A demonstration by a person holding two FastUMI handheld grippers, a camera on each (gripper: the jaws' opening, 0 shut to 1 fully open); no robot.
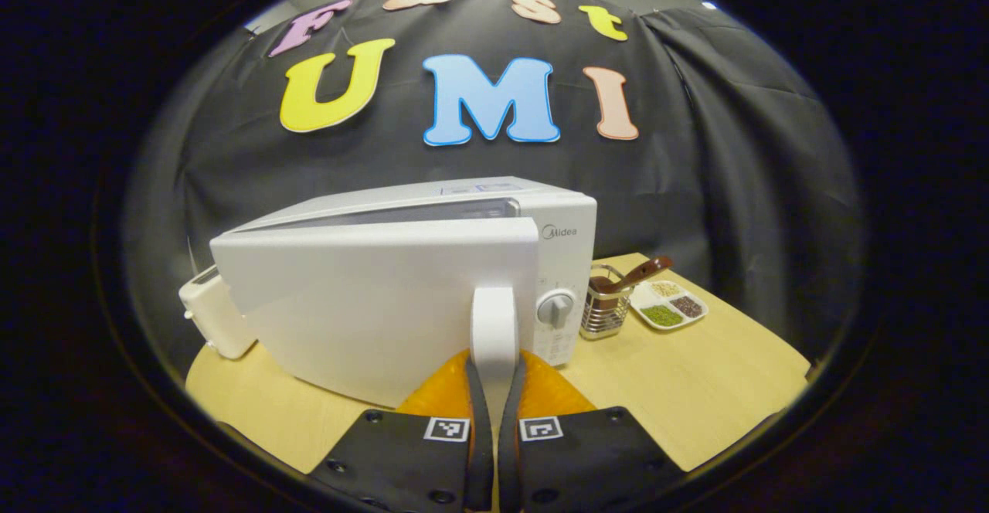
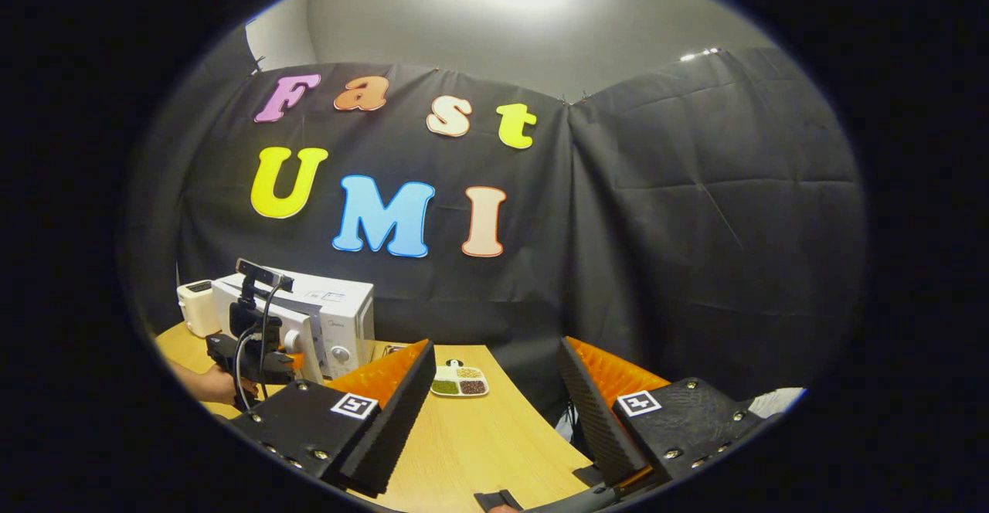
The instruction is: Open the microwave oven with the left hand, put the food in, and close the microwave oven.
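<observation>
The left gripper [image 1: 494, 389] is clamped on the microwave oven's door handle [image 1: 494, 327], a finger [image 1: 477, 412] pressed against either side of the upright white bar — a grip that lets the hand swing the door [image 1: 371, 304] on its hinge rather than merely push at it; the door already stands partly out from the microwave oven [image 1: 568, 235], a dark gap showing along its top edge, so I judge the opening step to be under way and not yet finished; the oven sits toward the back of the wooden table [image 1: 695, 389], with a small white toaster [image 1: 212, 316] at its far side and a wire caddy [image 1: 605, 308] and a divided dish of grains [image 1: 668, 304] just beside its control panel, clear of the door's swing; the right gripper [image 2: 494, 412] hangs well apart over the near edge of the table, its fingers spread wide with nothing between them — presumably held back until the cavity is open; which item is the food I cannot tell, though the divided dish seems the likeliest.
</observation>
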